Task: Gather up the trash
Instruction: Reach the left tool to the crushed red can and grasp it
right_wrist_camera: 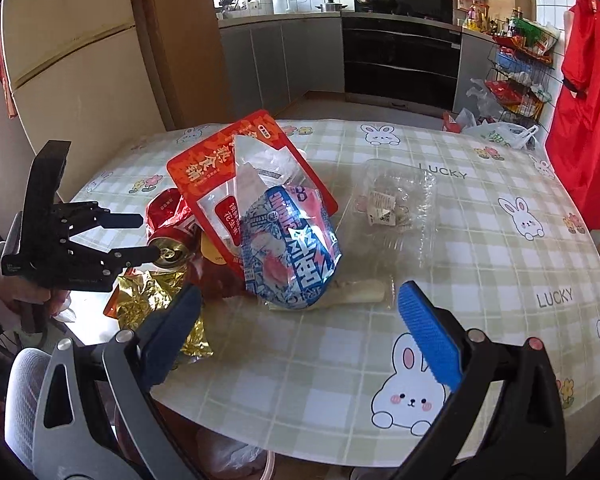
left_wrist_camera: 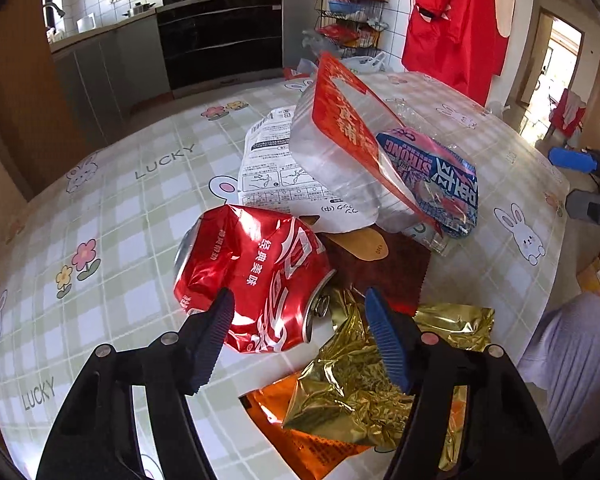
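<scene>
A crushed red cola can [left_wrist_camera: 252, 276] [right_wrist_camera: 172, 232] lies on its side on the plaid bunny tablecloth [left_wrist_camera: 120, 220] [right_wrist_camera: 480, 240]. My left gripper [left_wrist_camera: 298, 300] [right_wrist_camera: 146, 238] is open around the can's near end; a gap shows at the right finger. Behind it lie a red-and-clear pouch [left_wrist_camera: 340, 128] [right_wrist_camera: 228, 160], a blue-white wrapper [left_wrist_camera: 432, 176] [right_wrist_camera: 296, 240] and a white printed bag [left_wrist_camera: 268, 160]. Gold foil [left_wrist_camera: 352, 380] [right_wrist_camera: 152, 300] and an orange wrapper [left_wrist_camera: 312, 440] lie nearer. My right gripper [right_wrist_camera: 298, 296] [left_wrist_camera: 568, 182] hangs wide open and empty before the blue-white wrapper.
A clear plastic tray [right_wrist_camera: 396, 200] rests mid-table. A brown wrapper [left_wrist_camera: 380, 276] lies under the pile. A grey mesh chair [right_wrist_camera: 24, 380] [left_wrist_camera: 572, 360] stands at the table's near edge. A hand [right_wrist_camera: 24, 292] grips the left tool. Kitchen counters, a wire rack [right_wrist_camera: 516, 76] and a fridge [right_wrist_camera: 76, 60] stand beyond.
</scene>
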The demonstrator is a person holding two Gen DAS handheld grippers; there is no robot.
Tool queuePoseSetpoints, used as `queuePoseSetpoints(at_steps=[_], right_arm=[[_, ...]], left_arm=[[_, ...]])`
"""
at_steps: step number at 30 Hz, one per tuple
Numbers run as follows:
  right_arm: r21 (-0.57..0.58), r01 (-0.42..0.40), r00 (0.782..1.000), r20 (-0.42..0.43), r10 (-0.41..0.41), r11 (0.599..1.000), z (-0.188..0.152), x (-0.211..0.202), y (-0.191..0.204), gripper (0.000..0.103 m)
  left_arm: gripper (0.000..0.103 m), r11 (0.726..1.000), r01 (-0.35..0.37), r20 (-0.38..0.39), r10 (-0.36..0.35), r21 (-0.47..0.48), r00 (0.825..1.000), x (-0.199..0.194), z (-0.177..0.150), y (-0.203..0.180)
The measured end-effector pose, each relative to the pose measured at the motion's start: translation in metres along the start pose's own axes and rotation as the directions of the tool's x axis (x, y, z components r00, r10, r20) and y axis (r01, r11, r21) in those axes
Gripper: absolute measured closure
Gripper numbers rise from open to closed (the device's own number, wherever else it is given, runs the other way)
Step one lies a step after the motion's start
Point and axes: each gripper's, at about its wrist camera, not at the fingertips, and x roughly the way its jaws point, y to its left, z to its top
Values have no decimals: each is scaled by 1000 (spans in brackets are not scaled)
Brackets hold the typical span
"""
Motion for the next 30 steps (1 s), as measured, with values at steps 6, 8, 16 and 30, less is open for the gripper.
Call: queuePoseSetpoints(at_steps=[6,8,16,30], right_arm=[[-60,-3,1000,-21,2,998,12,26,6,6],[-78,-15,999,-37,12,997,14,35,8,6],[-137,-94,992,-99,81,986,7,52,33,6],[69,-257,937,-228,266,964,-47,92,82,7]], left_arm=[[50,1000,-10,-58,11,21,998,25,1,3],[57,1000,4,-53,-4,-6,999,27,0,8],[72,997,6,23,-4,-71,1000,7,-2,28],[72,959,-21,195,79,-284,978,-87,-39,58]])
